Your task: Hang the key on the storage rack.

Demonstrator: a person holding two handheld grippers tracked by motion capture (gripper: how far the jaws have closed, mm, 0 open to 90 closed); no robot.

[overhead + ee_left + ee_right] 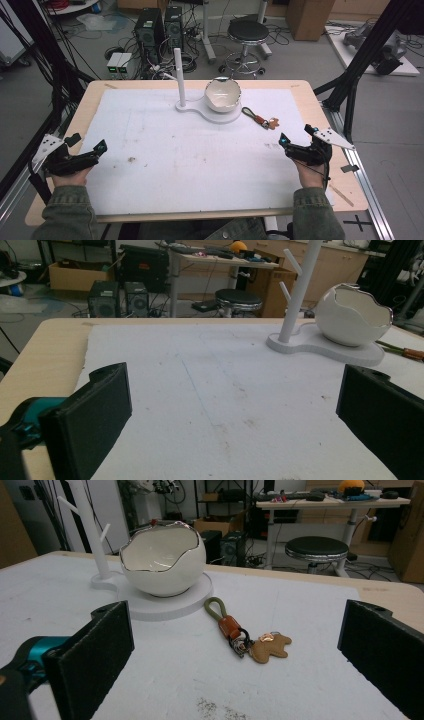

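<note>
Bare white mat (190, 160) between both tongs, bowl (223, 93) and post (179, 77) blocking the far middle, keychain (260, 119) lying near the right tongs (283, 142)

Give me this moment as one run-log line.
left gripper: open, empty | right gripper: open, empty, facing keychain | keychain: flat on mat, beside bowl | bowl: on stand

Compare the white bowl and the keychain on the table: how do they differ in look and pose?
The bowl is white, rounded and upright with a jagged rim; the keychain is olive, orange and tan, lying flat. The bowl sits on a white stand base; the keychain lies directly on the white mat. Neither is being held.
</note>
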